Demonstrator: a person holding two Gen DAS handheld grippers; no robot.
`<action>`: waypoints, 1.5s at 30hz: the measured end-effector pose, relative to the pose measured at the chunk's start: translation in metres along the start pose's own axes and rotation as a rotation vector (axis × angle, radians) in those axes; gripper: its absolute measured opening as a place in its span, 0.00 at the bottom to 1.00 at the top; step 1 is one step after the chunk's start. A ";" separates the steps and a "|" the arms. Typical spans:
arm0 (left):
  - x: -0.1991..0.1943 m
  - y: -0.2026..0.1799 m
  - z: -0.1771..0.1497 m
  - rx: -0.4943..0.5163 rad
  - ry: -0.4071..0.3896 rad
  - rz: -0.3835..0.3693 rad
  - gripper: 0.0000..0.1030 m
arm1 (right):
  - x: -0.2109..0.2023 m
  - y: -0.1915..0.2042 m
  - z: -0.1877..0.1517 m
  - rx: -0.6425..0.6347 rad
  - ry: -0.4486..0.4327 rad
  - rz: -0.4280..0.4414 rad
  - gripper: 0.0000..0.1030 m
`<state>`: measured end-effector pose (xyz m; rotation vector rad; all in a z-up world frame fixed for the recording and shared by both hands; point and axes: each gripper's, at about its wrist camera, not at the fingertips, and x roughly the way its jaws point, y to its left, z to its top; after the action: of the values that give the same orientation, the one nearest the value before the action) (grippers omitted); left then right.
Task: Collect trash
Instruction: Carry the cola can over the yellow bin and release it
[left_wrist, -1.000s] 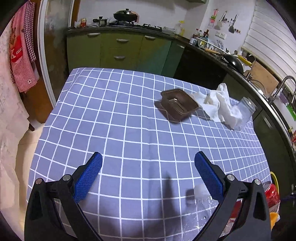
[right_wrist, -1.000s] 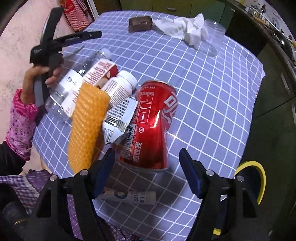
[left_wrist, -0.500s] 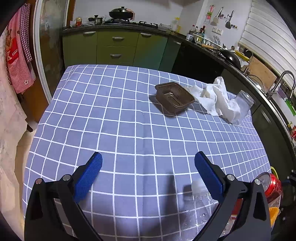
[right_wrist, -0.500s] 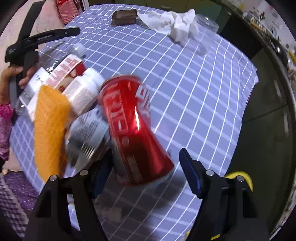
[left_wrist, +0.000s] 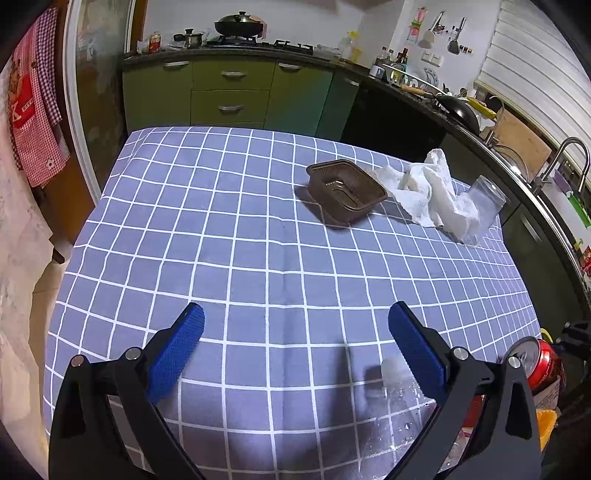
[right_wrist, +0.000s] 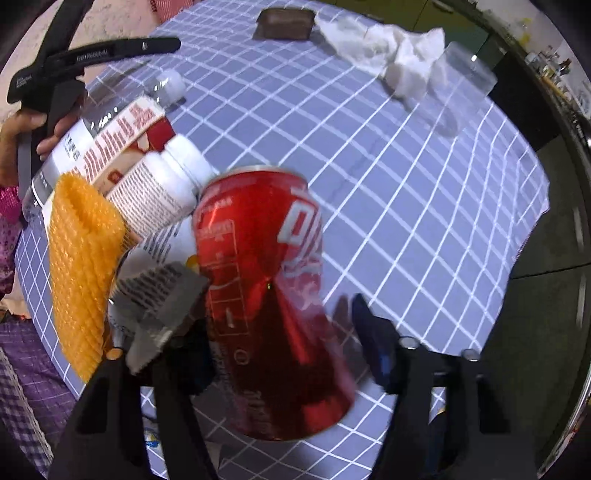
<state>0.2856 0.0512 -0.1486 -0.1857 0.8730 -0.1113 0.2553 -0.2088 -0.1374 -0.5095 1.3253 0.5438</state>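
A red soda can (right_wrist: 269, 295) lies between the fingers of my right gripper (right_wrist: 280, 332), which closes around it; the can looks dented at its middle. The can also shows at the right edge of the left wrist view (left_wrist: 543, 365). Beside it lie a white pill bottle (right_wrist: 159, 192), a clear water bottle (right_wrist: 110, 125), an orange foam net (right_wrist: 81, 266) and a crumpled wrapper (right_wrist: 162, 295). My left gripper (left_wrist: 295, 343) is open and empty above the checked tablecloth (left_wrist: 240, 229).
A brown plastic tray (left_wrist: 347, 190), a crumpled white paper towel (left_wrist: 432, 192) and a clear cup (left_wrist: 480, 210) lie at the table's far right. Kitchen cabinets (left_wrist: 229, 92) stand behind. A yellow-rimmed bin (left_wrist: 550, 336) sits off the table's right edge.
My right gripper has moved in onto the red can and narrowed around it; the can tipped and shifted. My left gripper drew back slightly and stayed open.
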 end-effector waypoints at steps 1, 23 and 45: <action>0.000 0.000 0.000 -0.001 0.001 -0.001 0.95 | 0.002 0.000 0.000 -0.004 0.005 -0.003 0.52; 0.000 0.001 0.000 0.003 0.003 0.001 0.95 | -0.065 -0.054 -0.055 0.295 -0.173 0.061 0.48; 0.000 0.000 0.001 0.015 -0.007 0.013 0.95 | -0.010 -0.177 -0.241 0.838 0.037 -0.039 0.48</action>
<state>0.2869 0.0509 -0.1479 -0.1663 0.8662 -0.1052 0.1837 -0.4982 -0.1623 0.1490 1.4367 -0.0809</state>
